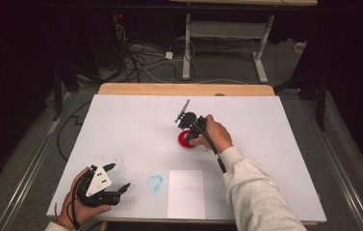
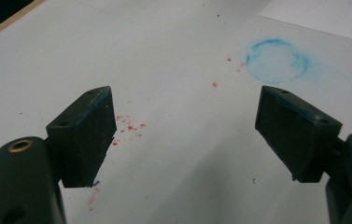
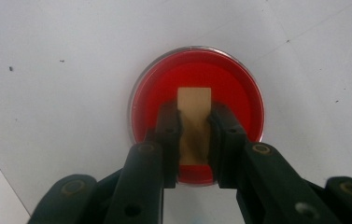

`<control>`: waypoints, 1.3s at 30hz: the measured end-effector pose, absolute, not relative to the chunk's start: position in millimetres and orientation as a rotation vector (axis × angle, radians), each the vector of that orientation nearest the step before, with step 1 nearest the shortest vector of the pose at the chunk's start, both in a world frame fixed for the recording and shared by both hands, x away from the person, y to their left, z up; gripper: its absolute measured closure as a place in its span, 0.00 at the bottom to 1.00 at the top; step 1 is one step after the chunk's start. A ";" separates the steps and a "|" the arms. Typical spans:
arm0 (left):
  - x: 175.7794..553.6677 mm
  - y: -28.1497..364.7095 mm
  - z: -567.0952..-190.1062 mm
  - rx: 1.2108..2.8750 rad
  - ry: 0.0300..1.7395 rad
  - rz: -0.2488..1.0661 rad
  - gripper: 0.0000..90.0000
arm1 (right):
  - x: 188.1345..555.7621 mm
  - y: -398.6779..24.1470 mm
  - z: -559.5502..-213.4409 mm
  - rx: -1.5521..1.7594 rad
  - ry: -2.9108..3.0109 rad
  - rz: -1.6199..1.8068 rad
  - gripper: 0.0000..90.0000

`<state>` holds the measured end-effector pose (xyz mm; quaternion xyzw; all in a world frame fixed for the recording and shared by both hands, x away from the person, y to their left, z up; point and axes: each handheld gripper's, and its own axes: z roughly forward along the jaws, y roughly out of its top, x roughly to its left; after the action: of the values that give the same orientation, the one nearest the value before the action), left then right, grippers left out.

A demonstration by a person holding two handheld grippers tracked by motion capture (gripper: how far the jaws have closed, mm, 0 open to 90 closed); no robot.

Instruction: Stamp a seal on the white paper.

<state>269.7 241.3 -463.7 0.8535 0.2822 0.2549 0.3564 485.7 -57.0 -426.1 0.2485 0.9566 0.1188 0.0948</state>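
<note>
A round red ink pad (image 3: 197, 70) in a clear-rimmed dish lies on the white table cover; in the high view the ink pad (image 1: 185, 140) sits near the table's middle. My right gripper (image 3: 194, 119) is shut on a small wooden block (image 3: 194, 105), held upright over the red surface; whether the block touches it I cannot tell. In the high view the right gripper (image 1: 188, 126) stands over the pad. My left gripper (image 2: 185, 135) is open above the cover with nothing between its jaws; the left gripper (image 1: 119, 179) rests at the near left.
A blue ring-shaped ink mark (image 2: 277, 60) and red specks (image 2: 129, 126) stain the cover. A white sheet of paper (image 1: 186, 193) lies at the table's near edge. The blue mark (image 1: 155, 182) lies left of it. Beyond the table stand a desk frame (image 1: 227, 29) and floor cables.
</note>
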 end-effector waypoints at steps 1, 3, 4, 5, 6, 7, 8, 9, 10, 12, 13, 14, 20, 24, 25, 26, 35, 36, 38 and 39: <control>269.6 241.3 -463.8 2.203 0.729 0.656 0.22 | 486.3 -57.5 -426.3 0.736 2.839 0.351 0.85; 269.5 241.1 -463.6 2.205 0.728 0.659 0.22 | 486.1 -56.6 -426.9 0.741 2.835 0.350 0.85; 269.4 240.8 -463.6 2.203 0.727 0.657 0.22 | 486.0 -55.8 -426.8 0.737 2.835 0.340 0.85; 269.2 240.3 -463.6 2.204 0.725 0.658 0.22 | 485.7 -55.0 -427.1 0.732 2.831 0.336 0.85; 269.1 240.0 -463.6 2.205 0.725 0.659 0.22 | 484.7 -53.9 -427.3 0.725 2.823 0.326 0.85; 269.1 239.9 -463.6 2.205 0.725 0.657 0.22 | 484.3 -53.3 -427.3 0.720 2.822 0.316 0.85; 269.2 239.8 -463.6 2.205 0.725 0.656 0.22 | 484.2 -53.2 -427.3 0.724 2.820 0.315 0.85; 269.2 239.8 -463.5 2.209 0.723 0.657 0.22 | 484.3 -53.1 -427.4 0.725 2.822 0.313 0.85; 269.1 239.7 -463.5 2.209 0.722 0.657 0.22 | 484.0 -52.8 -427.6 0.725 2.820 0.315 0.85; 269.4 239.8 -463.3 2.207 0.722 0.657 0.22 | 483.2 -52.3 -428.0 0.718 2.814 0.312 0.85; 269.6 239.6 -463.3 2.206 0.722 0.657 0.22 | 483.0 -52.3 -428.2 0.717 2.812 0.314 0.85; 269.5 239.5 -463.2 2.207 0.721 0.658 0.22 | 482.8 -52.6 -428.4 0.720 2.810 0.318 0.85; 269.3 240.2 -463.3 2.205 0.724 0.657 0.22 | 484.4 -59.9 -428.3 0.751 2.819 0.384 0.85; 270.0 240.5 -463.2 2.202 0.730 0.658 0.22 | 482.8 -62.3 -427.2 0.751 2.809 0.414 0.85; 270.2 240.5 -463.4 2.203 0.732 0.657 0.22 | 482.2 -63.7 -425.8 0.749 2.806 0.432 0.85; 270.3 240.7 -463.4 2.202 0.733 0.660 0.22 | 481.1 -65.4 -423.1 0.753 2.793 0.462 0.85; 269.7 240.3 -462.7 2.208 0.741 0.669 0.22 | 454.5 -83.7 -381.3 0.679 2.729 0.631 0.85; 269.6 240.1 -462.5 2.209 0.739 0.671 0.22 | 449.4 -85.0 -377.3 0.669 2.722 0.646 0.85; 270.0 239.9 -462.3 2.208 0.743 0.673 0.22 | 439.9 -87.4 -370.3 0.647 2.712 0.667 0.84; 270.2 239.9 -462.3 2.208 0.745 0.673 0.22 | 434.7 -88.0 -367.4 0.630 2.713 0.678 0.85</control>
<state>270.2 239.9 -462.3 0.8526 0.2876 0.2600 0.3504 434.7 -88.0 -367.4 0.2176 0.9375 0.2343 0.1371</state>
